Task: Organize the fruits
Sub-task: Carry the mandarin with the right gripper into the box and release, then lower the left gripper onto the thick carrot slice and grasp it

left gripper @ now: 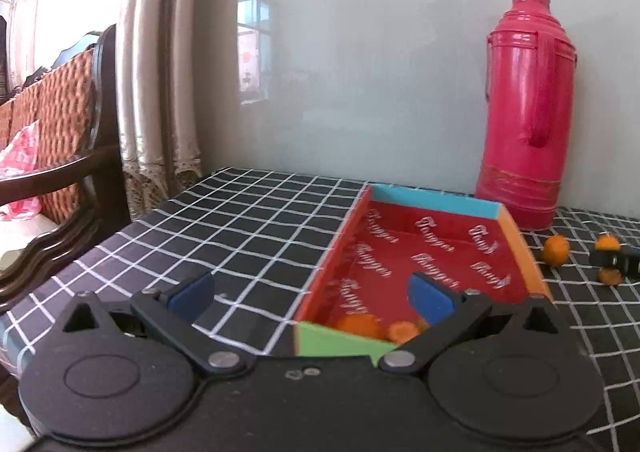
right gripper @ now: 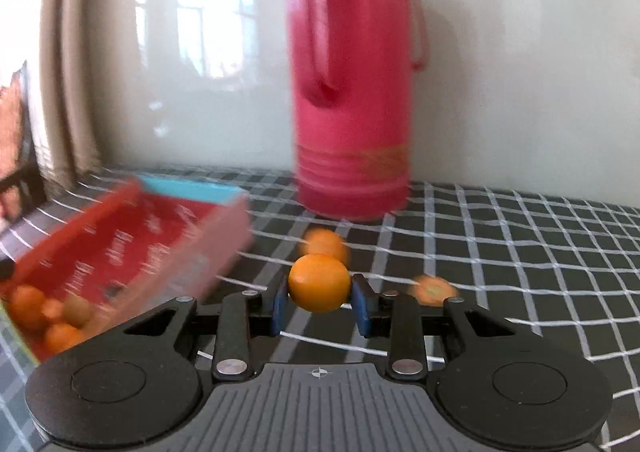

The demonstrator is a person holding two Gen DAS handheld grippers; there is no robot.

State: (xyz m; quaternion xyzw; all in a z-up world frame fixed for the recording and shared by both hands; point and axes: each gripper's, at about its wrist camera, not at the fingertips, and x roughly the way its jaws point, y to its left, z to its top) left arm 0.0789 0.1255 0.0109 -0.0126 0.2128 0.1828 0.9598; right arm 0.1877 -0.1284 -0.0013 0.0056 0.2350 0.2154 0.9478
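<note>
A desk (left gripper: 248, 220) under a black cloth with a white grid stands against a pale glossy wall, with a curtain and a wooden chair off its left edge.

The right tongs (right gripper: 319, 302) are closed narrow on a small orange fruit (right gripper: 319, 283), one blue pad pressed to each side of it; the fruit looks lifted clear of the cloth, though motion blur makes that hard to confirm. Just beyond it a second orange fruit (right gripper: 326, 242) lies on the cloth, and a third (right gripper: 432, 289) lies to the right of the tongs. The red tray (right gripper: 120, 248) lies toward the desk's left side, several fruits (right gripper: 44, 312) already gathered at its near end. A tall pink thermos (right gripper: 352, 92) stands at the back edge against the wall.

The left tongs (left gripper: 310, 294) are spread wide and hold nothing, hovering over the near left corner of the red tray (left gripper: 516, 252), one pad outside its left wall and the other over its floor. A few fruits (left gripper: 360, 326) show at the tray's near end, and one loose fruit (left gripper: 556, 250) sits on the cloth to the tray's right.

The step in hand appears to be carrying a picked fruit toward the tray. The next move calls for swinging the right tongs left over the tray's wall, lowering, and easing the pads apart so the fruit drops among the others without rolling out. The loose fruits by the thermos are left to collect.
</note>
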